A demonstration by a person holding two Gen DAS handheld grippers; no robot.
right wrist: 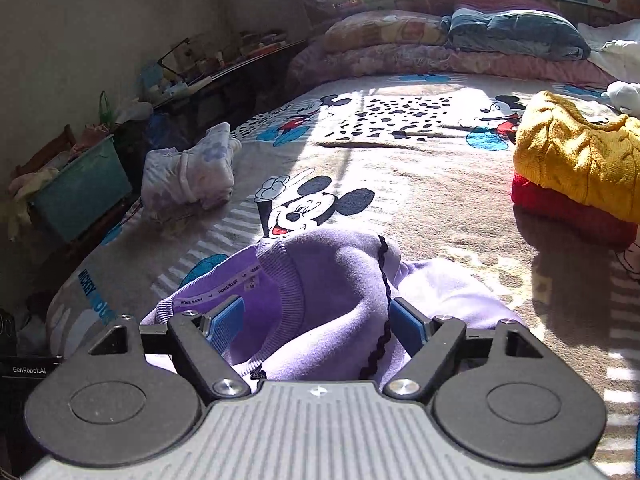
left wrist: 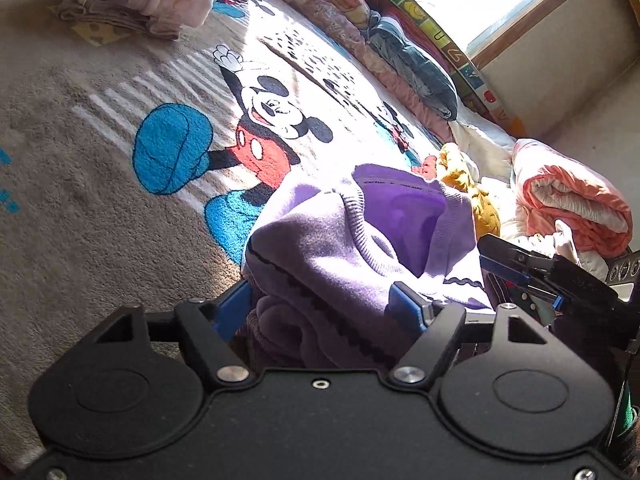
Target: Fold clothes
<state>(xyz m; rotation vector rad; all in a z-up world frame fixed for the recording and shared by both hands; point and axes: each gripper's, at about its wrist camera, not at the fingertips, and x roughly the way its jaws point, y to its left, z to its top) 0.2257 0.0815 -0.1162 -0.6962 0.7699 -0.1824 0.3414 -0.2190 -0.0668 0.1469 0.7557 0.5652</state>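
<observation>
A lilac sweatshirt (left wrist: 320, 248) with a ribbed collar and dark wavy trim lies bunched on the Mickey Mouse blanket (left wrist: 80, 160). My left gripper (left wrist: 318, 308) stands open, its blue pads on either side of a thick bunch of the cloth. In the right wrist view the same sweatshirt (right wrist: 332, 272) shows its neck label, and my right gripper (right wrist: 316, 320) is open with the collar and a fold of fabric between its fingers. The right gripper (left wrist: 516, 270) also appears at the right of the left wrist view, close beside the sweatshirt.
A folded floral garment (right wrist: 192, 172) sits near the bed's left edge. A yellow knit (right wrist: 576, 152) rests on a red one (right wrist: 568, 212) at the right. Rolled quilts (right wrist: 400, 40) and a blue pillow (right wrist: 516, 32) line the far side. A green bin (right wrist: 80, 192) stands beside the bed.
</observation>
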